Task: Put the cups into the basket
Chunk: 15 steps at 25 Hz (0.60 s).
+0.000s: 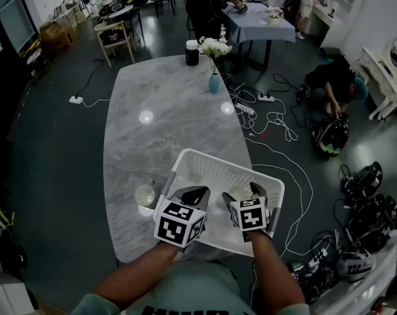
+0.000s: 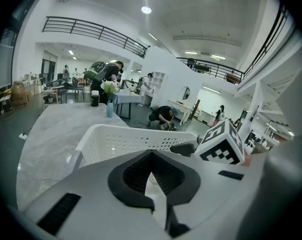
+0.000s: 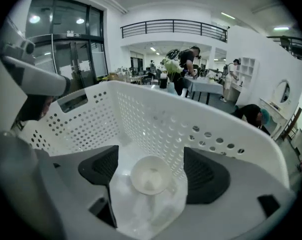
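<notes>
Left gripper (image 1: 193,193) jaws together, we are hovering the right gripper (image 1: 246,192) wide open over a cup (image 3: 151,174) sitting in the basket (image 1: 218,168).

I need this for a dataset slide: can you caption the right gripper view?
Open right claw poised above a white cup resting inside the perforated white basket.
</notes>
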Tool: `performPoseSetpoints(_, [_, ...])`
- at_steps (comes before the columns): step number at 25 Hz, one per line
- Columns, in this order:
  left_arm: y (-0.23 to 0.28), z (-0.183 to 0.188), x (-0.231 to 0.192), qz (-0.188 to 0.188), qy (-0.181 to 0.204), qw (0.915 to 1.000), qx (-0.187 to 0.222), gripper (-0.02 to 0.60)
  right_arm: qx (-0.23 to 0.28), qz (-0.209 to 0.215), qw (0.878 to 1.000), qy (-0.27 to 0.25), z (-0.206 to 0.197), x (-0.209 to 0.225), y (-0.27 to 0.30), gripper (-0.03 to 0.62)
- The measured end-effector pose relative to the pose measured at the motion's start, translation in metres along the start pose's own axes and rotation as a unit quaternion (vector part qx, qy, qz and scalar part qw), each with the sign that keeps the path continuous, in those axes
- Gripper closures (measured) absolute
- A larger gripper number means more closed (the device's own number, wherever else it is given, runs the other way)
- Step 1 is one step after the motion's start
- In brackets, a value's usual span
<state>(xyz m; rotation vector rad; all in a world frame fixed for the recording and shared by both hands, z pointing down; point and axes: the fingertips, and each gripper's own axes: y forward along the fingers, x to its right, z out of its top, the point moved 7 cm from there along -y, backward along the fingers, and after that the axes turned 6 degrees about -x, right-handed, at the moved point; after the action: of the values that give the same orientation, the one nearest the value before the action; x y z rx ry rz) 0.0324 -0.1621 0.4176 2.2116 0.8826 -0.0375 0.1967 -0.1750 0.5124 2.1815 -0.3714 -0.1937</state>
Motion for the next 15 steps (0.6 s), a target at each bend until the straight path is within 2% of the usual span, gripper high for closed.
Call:
performPoseSetpoints(8, [-0.016, -0.002, 0.007, 0.003, 0.001, 0.9998, 0.018, 0.581, 0.070, -0.006, 0.997, -0.011, 0.027, -0.017, -0.061, 0.206])
performPoseSetpoints(15, [-0.038, -0.008, 0.011, 0.002, 0.009, 0.9990, 0.043, 0.581, 0.106, 0.009, 0.994, -0.011, 0.027, -0.050, -0.109, 0.213])
